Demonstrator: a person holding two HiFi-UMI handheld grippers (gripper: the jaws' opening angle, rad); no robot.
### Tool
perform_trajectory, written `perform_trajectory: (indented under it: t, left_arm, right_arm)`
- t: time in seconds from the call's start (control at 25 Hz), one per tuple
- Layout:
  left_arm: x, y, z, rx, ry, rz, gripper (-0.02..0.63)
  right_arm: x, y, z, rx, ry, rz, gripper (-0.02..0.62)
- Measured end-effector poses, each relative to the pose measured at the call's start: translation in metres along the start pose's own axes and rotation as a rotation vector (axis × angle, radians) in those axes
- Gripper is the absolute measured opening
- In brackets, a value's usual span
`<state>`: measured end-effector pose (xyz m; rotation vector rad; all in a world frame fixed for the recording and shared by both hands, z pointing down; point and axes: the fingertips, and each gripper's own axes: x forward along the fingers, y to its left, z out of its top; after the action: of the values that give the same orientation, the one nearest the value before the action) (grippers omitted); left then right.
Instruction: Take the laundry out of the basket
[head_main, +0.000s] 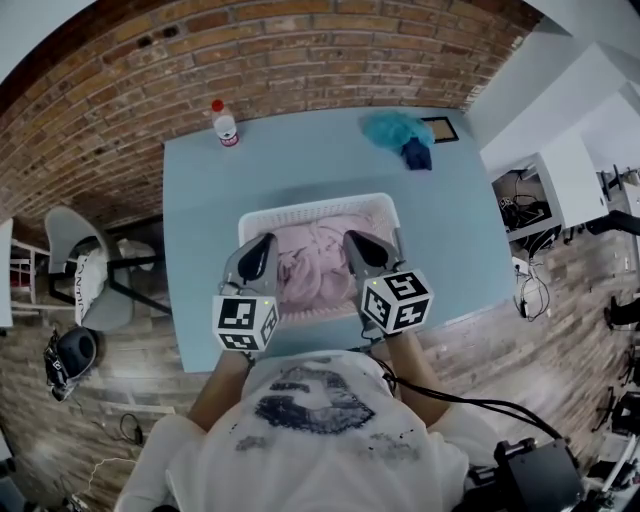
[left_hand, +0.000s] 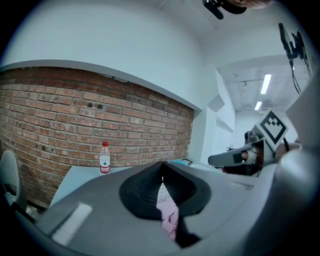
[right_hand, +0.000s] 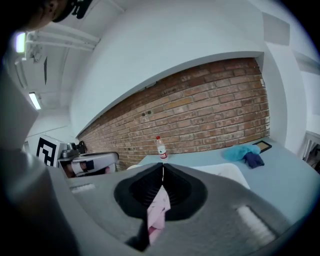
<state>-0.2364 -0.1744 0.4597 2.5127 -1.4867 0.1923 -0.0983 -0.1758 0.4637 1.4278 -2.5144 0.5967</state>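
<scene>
left claw (head_main: 262, 252) and right claw (head_main: 362, 246) | you're holding both pinched together, empty, above pink laundry (head_main: 318, 268) lying in the basket (head_main: 320, 205) | risk: going in unopened, you're shoving cloth or dragging the basket off the bench (head_main: 300, 160)

Soft, crumpled pink cloth laundry (head_main: 315, 265) fills a white plastic lattice basket (head_main: 320, 203). Smooth matt blue table (head_main: 300, 150). Rough brick wall (head_main: 300, 50). Clear plastic bottle (head_main: 225, 126).

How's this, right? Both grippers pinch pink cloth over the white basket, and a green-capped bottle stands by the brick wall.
Not quite. The head view shows the bottle has a red cap, not green. The rest holds: the left gripper and right gripper each pinch pink cloth over the white basket.
</scene>
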Motion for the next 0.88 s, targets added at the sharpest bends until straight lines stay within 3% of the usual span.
perform_trajectory:
  t: [0.04, 0.08, 0.12, 0.24, 0.6, 0.88]
  left_arm:
    - [0.002, 0.000, 0.000, -0.002, 0.002, 0.000, -0.011]
    - [0.003, 0.000, -0.001, -0.003, 0.005, -0.001, -0.011]
    - [0.005, 0.000, -0.002, -0.004, 0.009, -0.003, -0.011]
    - [0.011, 0.001, -0.005, -0.004, 0.021, -0.005, -0.011]
    - [0.030, 0.006, -0.015, 0.005, 0.064, 0.004, -0.011]
    - [0.044, 0.012, -0.022, -0.012, 0.085, -0.003, -0.011]
  right_arm:
    - [0.004, -0.002, -0.004, 0.004, 0.027, 0.008, 0.004]
    - [0.008, -0.003, -0.007, 0.008, 0.055, 0.022, 0.124]
    - [0.013, -0.004, -0.011, 0.010, 0.083, 0.037, 0.170]
    - [0.024, -0.006, -0.023, -0.007, 0.156, 0.070, 0.188]
    - [0.056, -0.006, -0.056, -0.050, 0.313, 0.146, 0.423]
    - [0.087, -0.015, -0.092, -0.123, 0.442, 0.173, 0.518]
